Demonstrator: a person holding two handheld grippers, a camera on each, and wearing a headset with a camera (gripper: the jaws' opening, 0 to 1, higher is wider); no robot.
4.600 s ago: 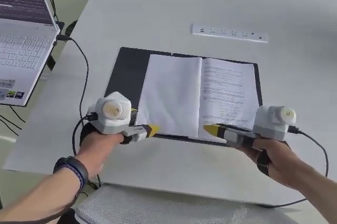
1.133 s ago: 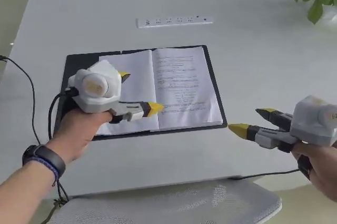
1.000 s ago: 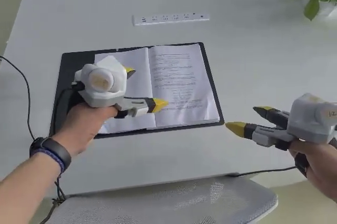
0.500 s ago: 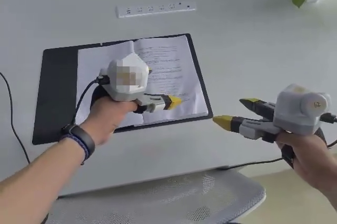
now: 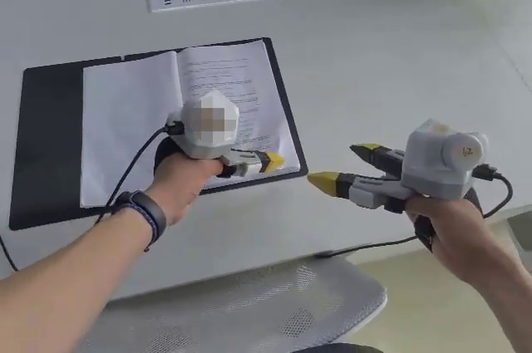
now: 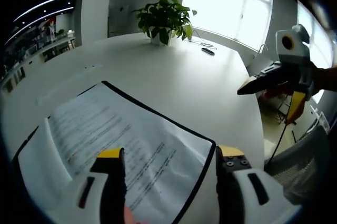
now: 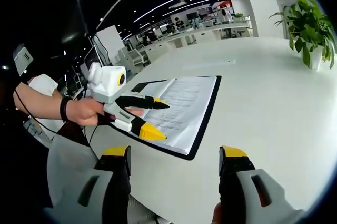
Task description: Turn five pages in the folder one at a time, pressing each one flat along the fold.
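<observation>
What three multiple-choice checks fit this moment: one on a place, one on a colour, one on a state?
1. Where is the left gripper?
A. At the near right corner of the folder.
B. Over the folder's bare left cover.
C. Up beyond the folder's far edge.

2. What colour is the folder's cover?
A. Red.
B. Black.
C. White.

3. How is the right gripper?
A. Shut on a page.
B. Shut on the folder's edge.
C. Open, holding nothing.

Answers:
1 A: the corner of the printed page lies between its jaws in the left gripper view.
2 B: black shows around the paper in the head view.
3 C: its jaws stand apart with nothing between them in the right gripper view.
</observation>
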